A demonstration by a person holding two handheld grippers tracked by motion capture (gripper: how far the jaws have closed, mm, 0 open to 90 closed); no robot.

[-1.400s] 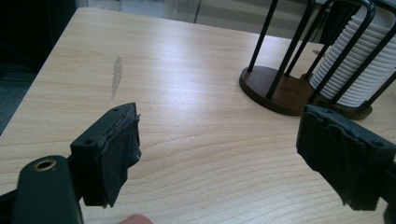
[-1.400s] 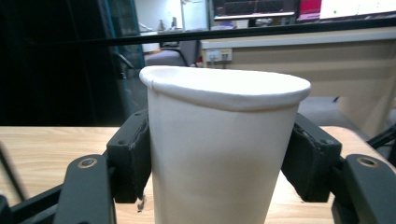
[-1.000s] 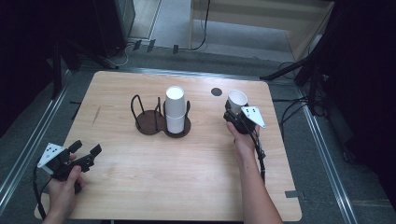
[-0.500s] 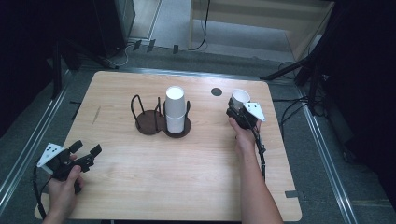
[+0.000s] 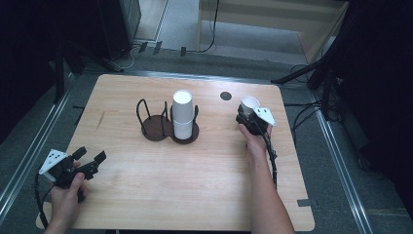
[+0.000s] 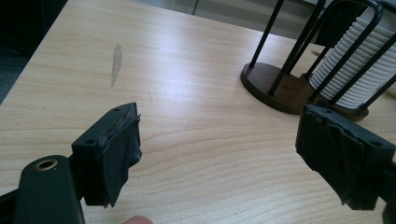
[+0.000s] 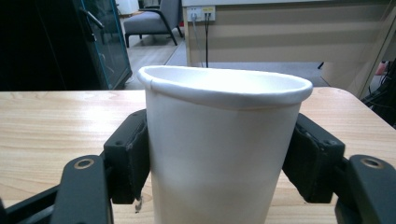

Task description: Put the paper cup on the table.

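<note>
Right gripper view gives me a smooth white paper cup (image 7: pixel 224 149), rim rolled, squeezed slightly oval between my right gripper (image 7: pixel 224 163) pads, upright near the table's (image 5: pixel 146 195) right edge. My left gripper (image 6: pixel 233 154) rests open, empty, over pale wood grain. Ribbed stacked cups (image 5: pixel 182 114) stand in a dark wire rack (image 5: pixel 156 124), probably wooden-based.

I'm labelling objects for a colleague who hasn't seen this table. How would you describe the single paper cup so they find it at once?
Start at the wooden table, then go to its far right side, right of the dark wire cup holder. There the right gripper clamps one white paper cup between its fingers. Unlike the cup stack in the holder, it stands alone, open mouth up.
</note>
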